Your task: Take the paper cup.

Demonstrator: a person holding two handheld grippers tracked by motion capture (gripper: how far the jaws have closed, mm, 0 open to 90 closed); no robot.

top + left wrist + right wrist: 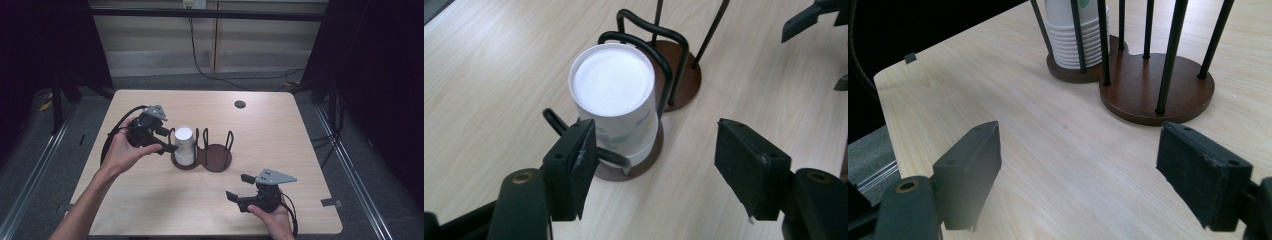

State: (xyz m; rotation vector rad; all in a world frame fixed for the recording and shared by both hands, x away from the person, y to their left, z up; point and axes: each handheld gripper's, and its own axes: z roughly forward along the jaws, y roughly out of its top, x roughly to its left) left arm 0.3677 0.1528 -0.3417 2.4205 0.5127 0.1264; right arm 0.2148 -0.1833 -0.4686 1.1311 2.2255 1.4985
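Observation:
A stack of white paper cups (184, 145) stands upside down in the left ring of a brown two-ring holder (216, 159) with black wire uprights. My left gripper (166, 140) hovers just left of the stack, tilted down toward it. In the left gripper view the jaws of the left gripper (664, 170) stand wide apart; the cups (616, 100) sit beyond the left pad, untouched. My right gripper (240, 186) rests near the table's front right. Its jaws (1083, 175) are open and empty, facing the holder (1153, 85) and the cups (1078, 40).
The holder's right ring (684, 75) holds nothing. A small black round mark (240, 104) lies at the table's far side. Bits of grey tape (331, 202) stick to the front right edge. Cables trail on the floor behind the table.

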